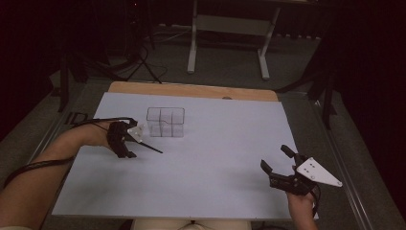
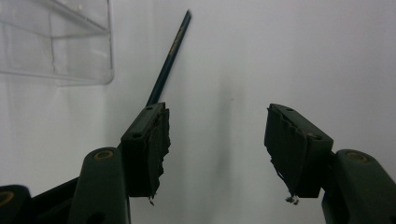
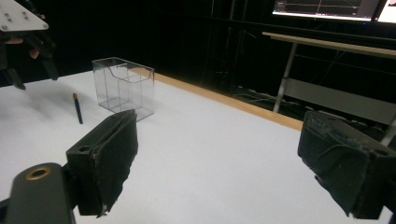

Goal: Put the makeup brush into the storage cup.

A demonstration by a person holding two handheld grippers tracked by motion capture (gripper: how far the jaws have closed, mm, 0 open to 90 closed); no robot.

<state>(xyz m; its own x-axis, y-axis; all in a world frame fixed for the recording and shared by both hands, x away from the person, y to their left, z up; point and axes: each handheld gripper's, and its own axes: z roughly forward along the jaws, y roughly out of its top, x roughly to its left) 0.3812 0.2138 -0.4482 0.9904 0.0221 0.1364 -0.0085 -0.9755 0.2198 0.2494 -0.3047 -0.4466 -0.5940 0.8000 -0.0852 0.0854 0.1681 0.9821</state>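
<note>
Pencil (image 1: 149,148): dark, thin, straight stick lying flat on the white surface (image 1: 215,163), just in front of the clear plastic organiser (image 1: 165,122).
Pencil markings: a faint line of gold print runs along the shaft in the left gripper view (image 2: 170,56); it is too small to read.
Pencil appearance: dark green to black body; a small orange-brown end cap shows in the right gripper view (image 3: 77,108).
Pencil long axis: in the high view it runs on a diagonal from beside the left hand-held gripper (image 1: 125,142) down and to the right, toward the middle of the surface.
Pencil direction, left gripper view: the shaft starts behind the left-hand jaw and slants up and to the right, away from the camera.
Pencil contact: it lies outside the gap between the jaws; whether it touches the outer side of the jaw cannot be told.
Left hand-held gripper: jaws apart, nothing between the pads, bare surface in the gap.
Right hand-held gripper (image 1: 282,168): jaws spread wide, holding nothing, above the near right part of the surface, well apart from the pencil.
Organiser: transparent, divided into compartments, upright on the surface.
Organiser contents: cannot be told.
Surface writing: dark letters at the left edge (image 1: 76,118), partly hidden, not readable.
</note>
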